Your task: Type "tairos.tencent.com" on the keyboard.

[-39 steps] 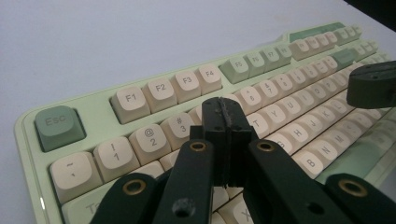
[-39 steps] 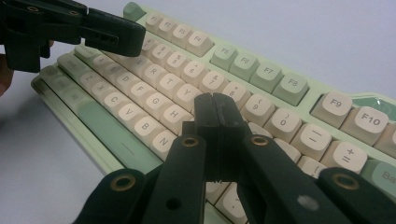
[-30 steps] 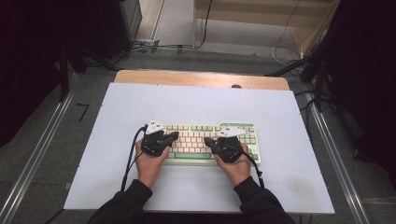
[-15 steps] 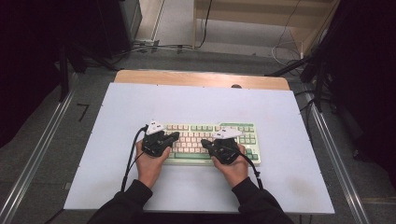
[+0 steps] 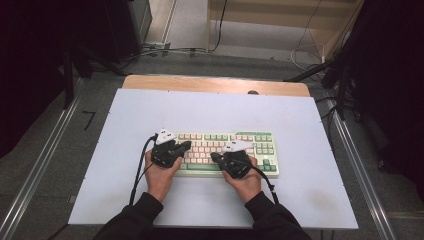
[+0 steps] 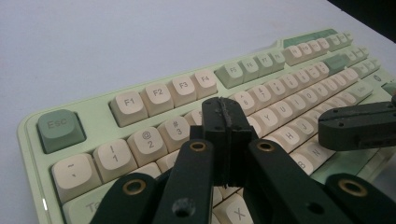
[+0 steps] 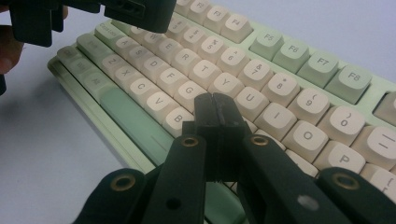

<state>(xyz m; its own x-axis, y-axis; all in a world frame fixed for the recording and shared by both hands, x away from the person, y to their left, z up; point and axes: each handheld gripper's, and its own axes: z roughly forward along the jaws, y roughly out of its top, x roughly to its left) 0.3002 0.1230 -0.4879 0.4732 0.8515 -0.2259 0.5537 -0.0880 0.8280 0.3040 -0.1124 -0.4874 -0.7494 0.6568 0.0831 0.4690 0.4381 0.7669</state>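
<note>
Keyboard (image 5: 225, 152) — pale green case with cream keys — lies flat on the white table top (image 5: 210, 110), a little below the middle of the high view and slightly right of centre. Both hands come in from the bottom edge and hover over its lower rows. The left gripper (image 5: 186, 145) sits at the keyboard's left end, tip pointing right; its jaws are pressed together with nothing between them. In the left gripper view (image 6: 223, 114) the closed tip is at the centre of the frame, over the number row and the row beneath it, right of the "3" key, with the Esc key (image 6: 60, 129) at middle left. The right gripper (image 5: 214, 156) is lower centre in the high view, its tip pointing left toward the spacebar — jaws likewise together and empty. In the right gripper view (image 7: 215, 109) the tip is over the keys just right of B, near the spacebar (image 7: 135, 123).
</note>
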